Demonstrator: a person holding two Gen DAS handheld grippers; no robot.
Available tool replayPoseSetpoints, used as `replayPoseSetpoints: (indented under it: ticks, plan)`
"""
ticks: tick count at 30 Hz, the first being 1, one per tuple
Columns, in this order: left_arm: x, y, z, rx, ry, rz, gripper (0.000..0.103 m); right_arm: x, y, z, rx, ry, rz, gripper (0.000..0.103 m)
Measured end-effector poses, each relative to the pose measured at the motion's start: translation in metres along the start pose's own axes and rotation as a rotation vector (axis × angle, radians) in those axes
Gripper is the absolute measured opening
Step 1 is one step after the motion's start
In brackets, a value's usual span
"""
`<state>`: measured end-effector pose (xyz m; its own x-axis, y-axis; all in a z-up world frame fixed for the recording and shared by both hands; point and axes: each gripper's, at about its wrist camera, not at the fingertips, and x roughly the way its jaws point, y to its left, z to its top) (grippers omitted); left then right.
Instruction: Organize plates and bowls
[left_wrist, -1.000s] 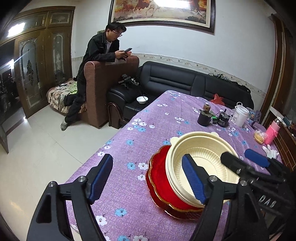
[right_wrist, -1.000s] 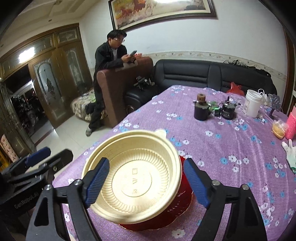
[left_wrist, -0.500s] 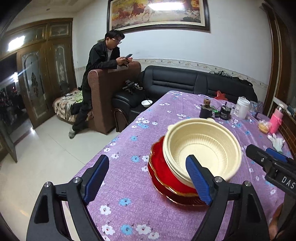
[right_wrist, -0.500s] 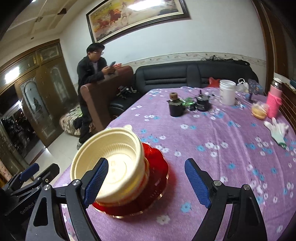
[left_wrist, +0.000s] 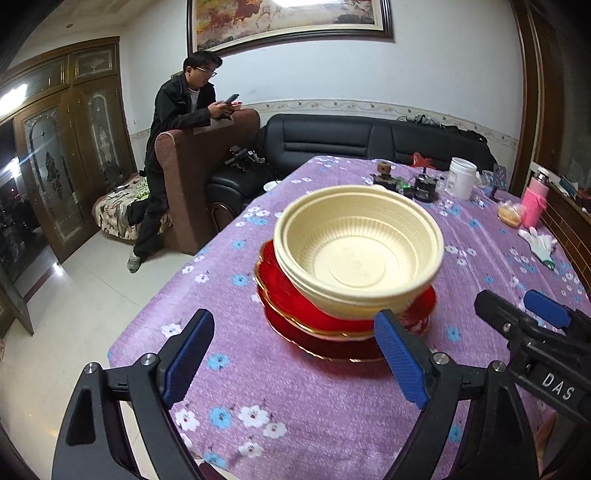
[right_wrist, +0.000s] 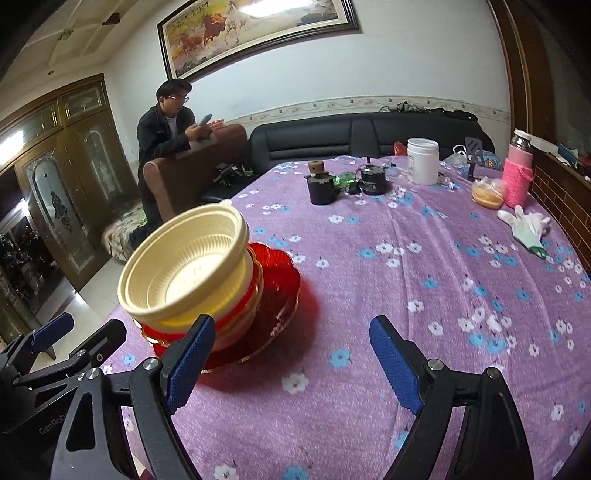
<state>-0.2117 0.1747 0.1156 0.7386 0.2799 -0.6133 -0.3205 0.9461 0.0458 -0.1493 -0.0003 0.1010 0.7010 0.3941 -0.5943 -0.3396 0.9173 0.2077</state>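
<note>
A stack of cream plastic bowls (left_wrist: 358, 254) sits, slightly tilted, on stacked red plates (left_wrist: 291, 306) near the front left of the purple flowered table (left_wrist: 295, 398). My left gripper (left_wrist: 293, 319) hovers just short of the stack; its jaws are opening and nothing is between them. In the right wrist view the bowls (right_wrist: 184, 269) and red plates (right_wrist: 277, 291) lie to the left of my right gripper (right_wrist: 291, 323), which is open over bare cloth. Each gripper shows in the other's view: the right gripper (left_wrist: 517, 314) at the right, the left gripper (right_wrist: 74, 332) at the lower left.
At the far end of the table stand a dark jar (right_wrist: 321, 188), a black pot (right_wrist: 373, 181), a white tub (right_wrist: 423, 160) and a pink bottle (right_wrist: 519, 173). A white glove (right_wrist: 526, 229) lies at the right. A person (left_wrist: 177, 147) leans on a brown armchair beyond the table's left edge.
Both grippers have drawn back from the bowl stack, which was between the right fingers and is now ahead and to their left. The left jaws have widened.
</note>
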Motion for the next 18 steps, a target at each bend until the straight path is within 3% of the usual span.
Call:
replayPoseSetpoints:
  ticks: [18]
  plan:
    - [0.005,-0.019,-0.018,0.025,0.062,-0.036,0.088,0.001,-0.018,-0.027,0.027,0.062,-0.042,0.089]
